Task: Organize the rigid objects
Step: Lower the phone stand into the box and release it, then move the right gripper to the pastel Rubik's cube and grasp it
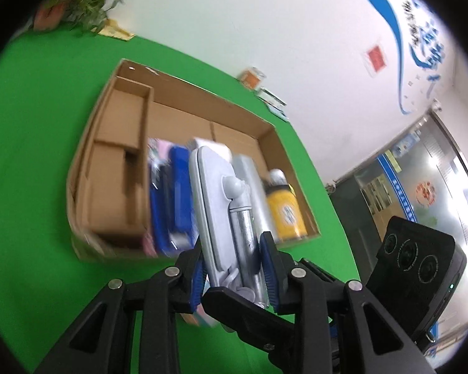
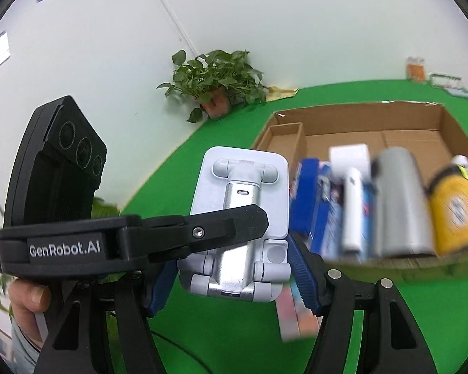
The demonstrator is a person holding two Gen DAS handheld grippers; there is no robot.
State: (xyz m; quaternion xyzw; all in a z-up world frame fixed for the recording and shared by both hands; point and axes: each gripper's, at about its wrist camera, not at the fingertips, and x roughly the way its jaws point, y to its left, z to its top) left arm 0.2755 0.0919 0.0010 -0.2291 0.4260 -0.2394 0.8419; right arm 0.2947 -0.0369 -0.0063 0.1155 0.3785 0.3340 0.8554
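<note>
A folded grey-white phone stand [image 1: 216, 205] with a silver hinge bar is held in the air in front of an open cardboard box [image 1: 184, 115]. My left gripper [image 1: 234, 268] is shut on its thin sides. My right gripper [image 2: 234, 275] is shut on the stand [image 2: 241, 205] across its lower end, and the left gripper's black finger [image 2: 202, 229] crosses in front of it. The box [image 2: 374, 118] holds a blue box [image 1: 177, 196], a grey cylinder [image 2: 399, 199], a yellow bottle [image 2: 455, 208] and a white item [image 2: 352, 199] along its near side.
The box stands on a green table [image 1: 31, 155]. A potted plant [image 2: 215, 84] stands at the table's far corner by the white wall. Small packets [image 1: 259, 84] lie by the far edge. A pink and blue packet [image 2: 296, 314] lies on the table under my right gripper.
</note>
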